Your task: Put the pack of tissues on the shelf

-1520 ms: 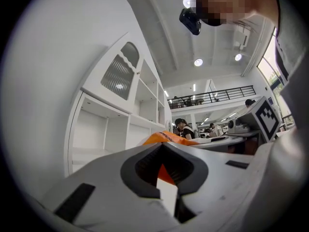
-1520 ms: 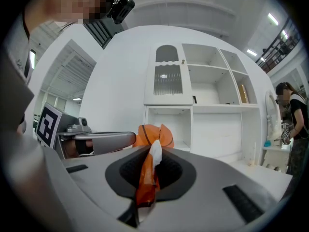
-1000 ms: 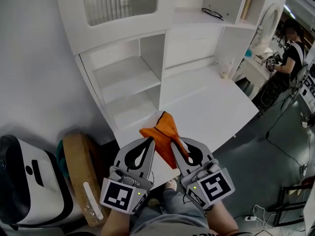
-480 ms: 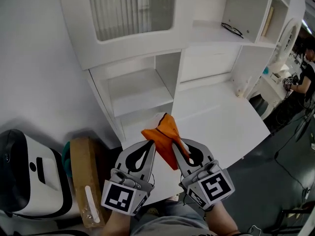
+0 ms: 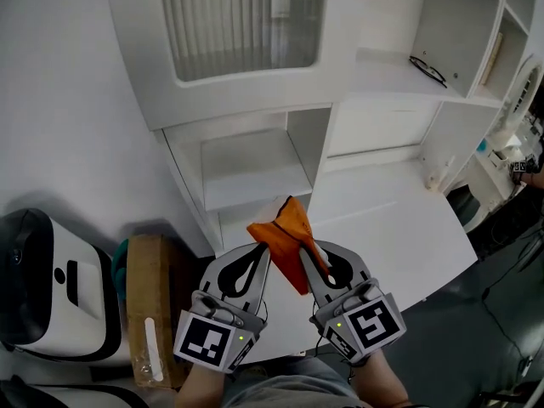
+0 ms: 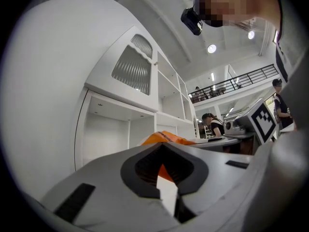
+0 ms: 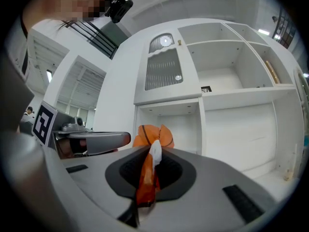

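The pack (image 5: 286, 230), orange with a white seam, is up in the air and held from both sides, just above the desk's (image 5: 387, 219) near left corner. The right gripper (image 5: 308, 246) has its jaws clamped on one flattened end; in the right gripper view an orange strip runs straight down between them. The left gripper (image 5: 262, 248) is closed too, and in its own view a sliver of white seam and some orange sit in the gap, so it looks to be pinching the other end. Both tools point roughly level at the cabinet.

Straight ahead is the shelf (image 5: 253, 167), a bare white board in the open left-hand bay under the ribbed door (image 5: 242, 19), with a second opening beneath it. Nothing lies on it, and the pack is not touching it; open air shows between them.

On progress: the pick-up looks done and the carry is under way. Left to do, as a judgement, are the reach into the bay, setting the pack flat on the board, letting go with both tools and backing out. The bay's side walls look like the thing to mind with two grippers going in together.
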Action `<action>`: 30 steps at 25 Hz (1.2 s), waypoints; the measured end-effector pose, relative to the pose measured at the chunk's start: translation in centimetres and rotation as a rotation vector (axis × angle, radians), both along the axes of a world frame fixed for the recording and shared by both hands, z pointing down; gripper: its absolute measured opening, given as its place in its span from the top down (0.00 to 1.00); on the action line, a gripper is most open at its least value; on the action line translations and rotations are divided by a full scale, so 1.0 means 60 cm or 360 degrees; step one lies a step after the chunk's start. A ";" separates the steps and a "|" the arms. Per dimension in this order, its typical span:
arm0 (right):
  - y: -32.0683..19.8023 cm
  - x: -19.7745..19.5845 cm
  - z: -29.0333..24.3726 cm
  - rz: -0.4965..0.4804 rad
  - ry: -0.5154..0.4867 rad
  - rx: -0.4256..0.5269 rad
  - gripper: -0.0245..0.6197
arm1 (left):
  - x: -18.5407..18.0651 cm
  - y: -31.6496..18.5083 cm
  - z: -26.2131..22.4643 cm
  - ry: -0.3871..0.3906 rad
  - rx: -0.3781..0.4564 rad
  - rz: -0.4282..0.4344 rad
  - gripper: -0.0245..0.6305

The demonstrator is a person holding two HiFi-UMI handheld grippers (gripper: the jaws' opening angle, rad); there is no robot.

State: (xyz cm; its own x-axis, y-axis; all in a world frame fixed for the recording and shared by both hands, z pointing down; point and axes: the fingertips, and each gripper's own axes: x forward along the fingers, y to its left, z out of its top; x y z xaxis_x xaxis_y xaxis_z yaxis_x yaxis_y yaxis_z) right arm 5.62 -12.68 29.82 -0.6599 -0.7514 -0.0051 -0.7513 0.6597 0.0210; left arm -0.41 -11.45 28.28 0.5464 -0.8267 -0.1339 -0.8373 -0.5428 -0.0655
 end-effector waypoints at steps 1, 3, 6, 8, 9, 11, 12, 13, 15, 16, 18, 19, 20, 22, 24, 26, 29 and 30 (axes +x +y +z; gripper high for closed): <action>-0.004 0.002 0.001 -0.0011 -0.0003 -0.0001 0.90 | 0.002 -0.003 0.000 -0.0005 0.0000 -0.0012 0.92; -0.013 0.005 0.003 -0.0034 -0.0007 -0.0005 0.90 | 0.005 -0.009 0.002 -0.0012 0.0001 -0.0037 0.92; -0.024 0.007 0.007 -0.0077 -0.0015 -0.0007 0.90 | 0.009 -0.017 0.004 -0.0023 0.0002 -0.0081 0.92; -0.029 0.010 0.010 -0.0106 -0.0019 -0.0010 0.90 | 0.012 -0.021 0.003 -0.0026 0.0005 -0.0105 0.92; -0.032 0.012 0.012 -0.0120 -0.0020 -0.0012 0.90 | 0.015 -0.023 0.003 -0.0023 0.0007 -0.0115 0.92; -0.037 0.015 0.013 -0.0148 -0.0025 -0.0011 0.90 | 0.018 -0.027 0.004 -0.0012 0.0005 -0.0138 0.92; -0.040 0.016 0.013 -0.0160 -0.0029 -0.0010 0.90 | 0.021 -0.030 0.004 -0.0013 0.0006 -0.0148 0.92; -0.044 0.018 0.013 -0.0169 -0.0034 -0.0008 0.90 | 0.023 -0.032 0.004 -0.0018 0.0007 -0.0155 0.92; -0.049 0.021 0.014 -0.0181 -0.0047 -0.0008 0.90 | 0.030 -0.034 0.007 -0.0039 -0.0004 -0.0162 0.92; -0.051 0.022 0.016 -0.0187 -0.0053 -0.0012 0.90 | 0.034 -0.034 0.011 -0.0052 -0.0022 -0.0161 0.92; -0.056 0.022 0.022 -0.0201 -0.0059 -0.0030 0.90 | 0.036 -0.035 0.016 -0.0075 -0.0045 -0.0165 0.92; -0.058 0.019 0.025 -0.0206 -0.0062 -0.0039 0.90 | 0.034 -0.035 0.019 -0.0082 -0.0063 -0.0170 0.92; -0.060 0.015 0.027 -0.0210 -0.0062 -0.0045 0.90 | 0.031 -0.035 0.024 -0.0091 -0.0099 -0.0173 0.92; -0.065 0.006 0.029 -0.0218 -0.0064 -0.0048 0.90 | 0.024 -0.037 0.033 -0.0101 -0.0147 -0.0176 0.92; -0.070 0.001 0.032 -0.0220 -0.0056 -0.0057 0.90 | 0.019 -0.042 0.036 -0.0104 -0.0151 -0.0177 0.92; -0.075 -0.002 0.035 -0.0217 -0.0046 -0.0065 0.90 | 0.015 -0.046 0.037 -0.0098 -0.0157 -0.0175 0.92; -0.079 -0.014 0.033 -0.0210 -0.0039 -0.0064 0.90 | 0.002 -0.052 0.032 -0.0087 -0.0127 -0.0171 0.92; -0.081 -0.018 0.031 -0.0205 -0.0037 -0.0059 0.90 | -0.002 -0.055 0.028 -0.0081 -0.0102 -0.0169 0.92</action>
State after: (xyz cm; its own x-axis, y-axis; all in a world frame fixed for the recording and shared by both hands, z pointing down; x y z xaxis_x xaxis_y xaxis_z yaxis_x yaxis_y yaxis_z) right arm 4.55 -17.56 31.69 -0.7511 -0.6601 0.0048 -0.6601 0.7509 -0.0219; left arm -0.54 -14.75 29.95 0.4602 -0.8862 -0.0535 -0.8867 -0.4558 -0.0774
